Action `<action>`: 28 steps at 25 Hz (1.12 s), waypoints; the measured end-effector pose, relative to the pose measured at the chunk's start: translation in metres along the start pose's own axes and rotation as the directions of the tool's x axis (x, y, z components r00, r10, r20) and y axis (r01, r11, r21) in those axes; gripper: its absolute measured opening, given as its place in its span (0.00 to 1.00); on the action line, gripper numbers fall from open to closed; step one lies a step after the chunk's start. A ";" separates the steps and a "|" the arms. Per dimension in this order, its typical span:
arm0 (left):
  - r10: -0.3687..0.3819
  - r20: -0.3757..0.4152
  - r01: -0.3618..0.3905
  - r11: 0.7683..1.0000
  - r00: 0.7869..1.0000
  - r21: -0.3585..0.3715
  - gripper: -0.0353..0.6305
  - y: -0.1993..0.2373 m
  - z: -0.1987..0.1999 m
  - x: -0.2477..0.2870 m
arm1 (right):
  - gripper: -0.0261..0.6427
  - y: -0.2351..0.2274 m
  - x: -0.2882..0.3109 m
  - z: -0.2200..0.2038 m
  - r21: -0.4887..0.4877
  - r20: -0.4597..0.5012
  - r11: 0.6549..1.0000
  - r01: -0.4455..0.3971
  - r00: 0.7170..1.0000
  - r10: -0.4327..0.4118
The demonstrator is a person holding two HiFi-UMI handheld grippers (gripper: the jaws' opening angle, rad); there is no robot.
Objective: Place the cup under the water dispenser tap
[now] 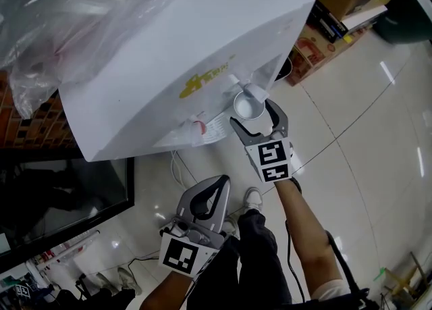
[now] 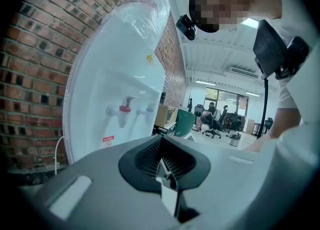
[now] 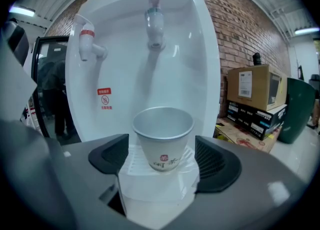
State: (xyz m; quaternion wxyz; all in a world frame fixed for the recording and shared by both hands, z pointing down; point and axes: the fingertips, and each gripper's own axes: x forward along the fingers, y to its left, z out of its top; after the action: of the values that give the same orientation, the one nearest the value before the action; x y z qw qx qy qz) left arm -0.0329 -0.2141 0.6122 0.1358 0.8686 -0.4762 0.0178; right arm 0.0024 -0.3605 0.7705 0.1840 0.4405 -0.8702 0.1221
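A white paper cup (image 3: 163, 139) with a small red mark stands upright on the white drip tray (image 3: 157, 186) of the water dispenser (image 1: 182, 52), straight beneath the pale tap (image 3: 155, 21). My right gripper (image 3: 162, 160) is open around it. Its dark pads (image 3: 111, 158) stand on either side of the cup with a gap on both sides. From the head view the cup (image 1: 246, 105) sits between the right gripper's (image 1: 255, 114) jaws, under the tap (image 1: 253, 90). My left gripper (image 1: 217, 182) hangs lower and nearer me, shut and empty, pointing at the dispenser (image 2: 115, 88).
A red-capped tap (image 3: 86, 41) is left of the pale one. Clear plastic (image 1: 67, 11) covers the dispenser's top. Cardboard boxes (image 3: 250, 91) and a green bin (image 3: 300, 108) stand to the right against the brick wall (image 3: 240, 28). A dark glass-fronted cabinet (image 1: 61, 194) is on the left.
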 end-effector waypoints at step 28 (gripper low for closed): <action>0.010 0.100 -0.013 1.000 0.995 0.028 0.04 -0.057 0.191 -0.124 | 0.22 0.155 -0.258 0.231 -0.164 0.153 0.986 -0.015 0.987 0.040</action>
State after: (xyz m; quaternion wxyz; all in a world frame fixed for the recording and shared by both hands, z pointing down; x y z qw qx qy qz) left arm -0.0715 -0.1317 0.3960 0.0992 0.8675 -0.4871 -0.0180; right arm -0.0323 -0.1706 0.4434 0.1490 0.4201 -0.8950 0.0188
